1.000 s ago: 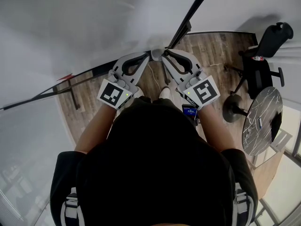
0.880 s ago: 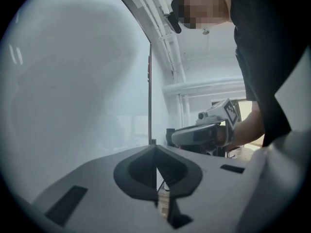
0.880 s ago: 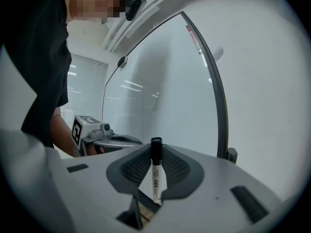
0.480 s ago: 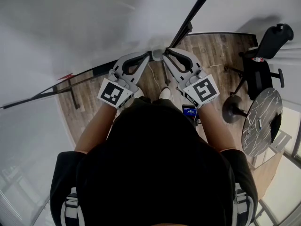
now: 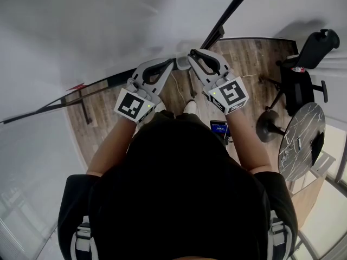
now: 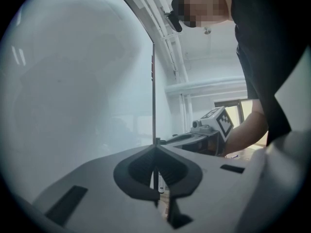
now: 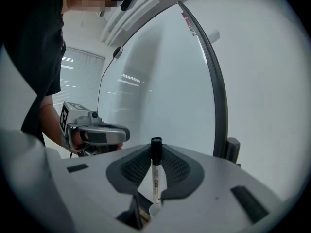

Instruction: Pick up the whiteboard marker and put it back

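- Near the white whiteboard's [image 7: 160,76] dark frame edge, the right hand-held gripper [image 7: 155,153] is clamping the white, black-capped whiteboard marker [image 7: 156,178] upright.
- The left hand-held gripper [image 6: 155,148] is idling, jaws together.
- The marker is probably being returned; the next move is calling for lowering it and releasing.

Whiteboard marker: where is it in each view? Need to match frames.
Head view: not made out; it would sit at the right gripper tips, too small to tell.
Left gripper view: not certain; a thin white-and-dark stick seen through the gap behind the jaws may be it.
Right gripper view: whiteboard marker centre-low, upright, clamped between the jaws, black cap up.
Shared landmark: the dark whiteboard frame.
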Tool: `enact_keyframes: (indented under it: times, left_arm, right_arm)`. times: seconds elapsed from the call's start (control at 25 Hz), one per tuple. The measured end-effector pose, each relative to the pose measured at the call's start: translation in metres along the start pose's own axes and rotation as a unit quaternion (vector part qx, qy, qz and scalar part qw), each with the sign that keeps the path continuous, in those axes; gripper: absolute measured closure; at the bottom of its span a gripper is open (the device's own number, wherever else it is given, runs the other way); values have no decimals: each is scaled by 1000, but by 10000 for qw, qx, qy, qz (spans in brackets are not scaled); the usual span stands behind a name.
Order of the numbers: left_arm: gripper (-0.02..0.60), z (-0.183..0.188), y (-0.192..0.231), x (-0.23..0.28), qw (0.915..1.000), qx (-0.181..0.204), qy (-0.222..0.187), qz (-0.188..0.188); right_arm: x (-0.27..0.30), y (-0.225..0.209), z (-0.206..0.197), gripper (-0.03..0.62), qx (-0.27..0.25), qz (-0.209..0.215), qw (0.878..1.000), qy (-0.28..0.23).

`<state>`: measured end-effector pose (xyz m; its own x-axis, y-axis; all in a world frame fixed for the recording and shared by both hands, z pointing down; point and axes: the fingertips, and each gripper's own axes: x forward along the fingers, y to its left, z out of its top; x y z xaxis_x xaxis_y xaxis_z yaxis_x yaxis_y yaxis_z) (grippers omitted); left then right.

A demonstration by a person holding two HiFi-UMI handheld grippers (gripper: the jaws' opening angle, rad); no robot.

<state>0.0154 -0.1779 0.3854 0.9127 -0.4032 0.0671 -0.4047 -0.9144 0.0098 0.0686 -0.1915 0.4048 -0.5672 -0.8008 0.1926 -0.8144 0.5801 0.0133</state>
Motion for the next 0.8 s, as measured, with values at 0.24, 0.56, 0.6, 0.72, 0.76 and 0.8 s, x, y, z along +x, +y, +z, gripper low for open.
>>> enact_keyframes:
  times: [0.24,0.56,0.6,0.72,0.76,0.8]
  left_arm:
    - [578,-12,0,1,10000,-8,-79,-42]
    - [578,-14,4,3,9999,-61,-98,-67]
    - [578,-16,4,3,9999,-65,-121,-81]
    - [578,-16,4,1,9998,-68,-142,-73]
    - [578,-16,4,1,9999,-70,-128,-54]
    - [578,-15,4,0,9999,-74,-113,-35]
  right_arm:
    - [14,-11,-25,531,60,-167,9998,94]
    - [37,-14,-61,531,24,-162,9995,276]
    - [40,-14,-67,531,14,-153,9994,318]
    - [45,-13,-84,531,-35,-141,9989,441]
    - [47,-13,-89,531,-45,-143,9987,479]
    - [48,-13,-95,531,-42,-140,9986,517]
